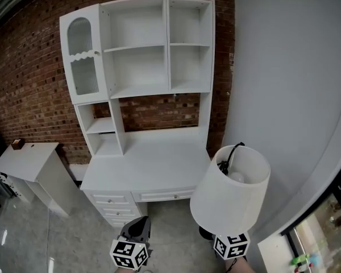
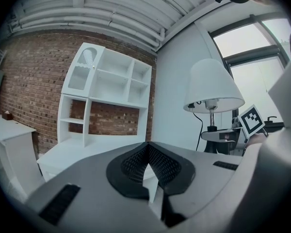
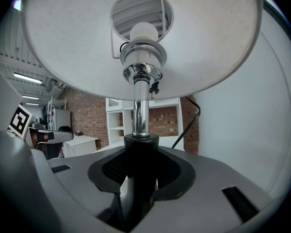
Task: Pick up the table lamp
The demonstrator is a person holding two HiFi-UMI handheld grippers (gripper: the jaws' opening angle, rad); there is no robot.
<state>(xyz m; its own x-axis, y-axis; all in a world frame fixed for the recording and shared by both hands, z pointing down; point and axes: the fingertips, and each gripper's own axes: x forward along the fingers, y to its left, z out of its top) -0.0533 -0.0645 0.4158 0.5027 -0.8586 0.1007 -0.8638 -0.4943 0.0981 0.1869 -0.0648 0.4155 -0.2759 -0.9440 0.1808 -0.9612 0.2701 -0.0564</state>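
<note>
The table lamp (image 1: 230, 195) has a white shade, a bulb, a chrome stem (image 3: 140, 115) and a black cord. It is in the air at the lower right of the head view, upright, in front of the white desk. My right gripper (image 3: 139, 171) is shut on the lamp's black lower stem, and only its marker cube (image 1: 230, 246) shows below the shade. My left gripper (image 1: 137, 227) is to the lamp's left at about the same height. Its jaws meet at the tip (image 2: 148, 152) with nothing between them. The lamp (image 2: 212, 89) also appears at the right of the left gripper view.
A white desk (image 1: 148, 164) with drawers and a tall shelf hutch (image 1: 139, 50) stands against the brick wall ahead. A low white cabinet (image 1: 28, 161) is at the left. A grey wall (image 1: 290, 84) and a window frame close off the right side.
</note>
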